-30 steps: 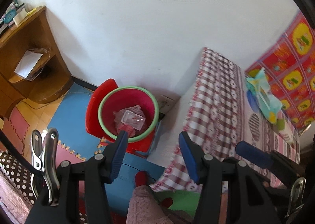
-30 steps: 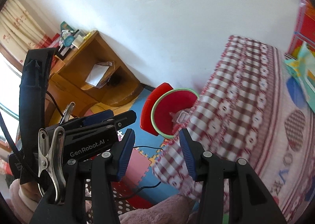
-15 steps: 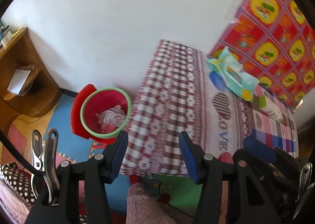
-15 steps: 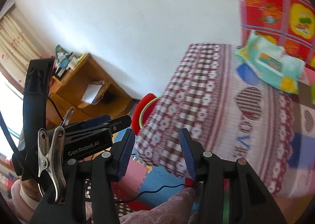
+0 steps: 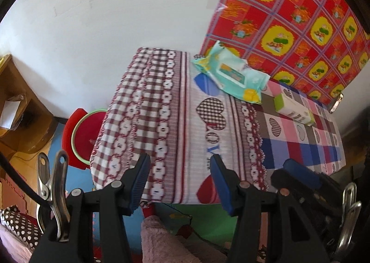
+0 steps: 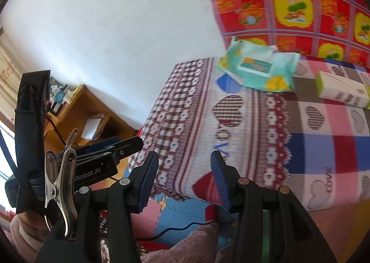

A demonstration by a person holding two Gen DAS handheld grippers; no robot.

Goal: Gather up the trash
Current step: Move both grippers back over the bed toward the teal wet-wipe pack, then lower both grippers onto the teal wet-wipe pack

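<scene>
Matt cloth tablecloth [image 5: 175, 110], glossy plastic wipes pack [image 5: 231, 73], wooden shelf [image 6: 76, 110].

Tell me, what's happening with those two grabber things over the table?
A person is holding a grabber in each hand to collect trash. Both the left gripper and the right gripper are open and empty, hanging above the near edge of the table. A wet wipes pack and a small green and white box lie on the cloth. The red bin sits on the floor beside the table.

Cloth-covered table [image 5: 180, 110], wipes pack [image 5: 231, 75] and green-white box [image 5: 292, 108] lying on top
</scene>
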